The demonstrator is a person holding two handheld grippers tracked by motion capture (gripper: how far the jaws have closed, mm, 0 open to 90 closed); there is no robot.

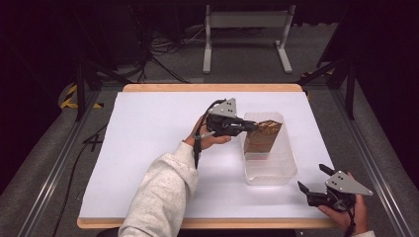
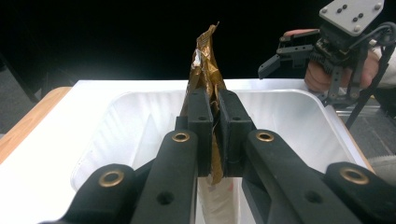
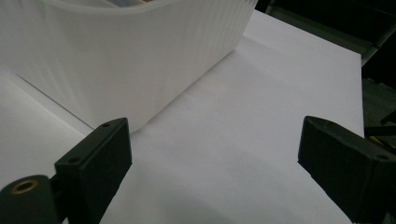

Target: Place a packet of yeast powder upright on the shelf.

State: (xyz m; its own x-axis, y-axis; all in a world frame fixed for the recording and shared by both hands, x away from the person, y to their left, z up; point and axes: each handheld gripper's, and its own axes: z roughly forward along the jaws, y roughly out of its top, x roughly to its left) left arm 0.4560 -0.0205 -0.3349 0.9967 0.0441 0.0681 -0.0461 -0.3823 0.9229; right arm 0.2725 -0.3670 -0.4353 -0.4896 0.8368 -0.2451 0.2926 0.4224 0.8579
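Your left gripper (image 1: 253, 126) pinches a gold foil bag (image 1: 264, 133) over the clear plastic bin (image 1: 272, 170). Your right gripper (image 1: 311, 177), jaws wide and holding nothing, rests near the bin's near corner on the white table (image 1: 148, 148).

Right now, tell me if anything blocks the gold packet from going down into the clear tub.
Nothing visible does. The left gripper has its fingers shut on the gold packet, which stands over the clear tub. The right gripper sits open, apart from it.

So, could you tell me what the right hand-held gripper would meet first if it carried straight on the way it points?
Probably the clear plastic tub: the open right hand-held gripper points over bare white tabletop toward the tub's near corner, though it might just slip past.
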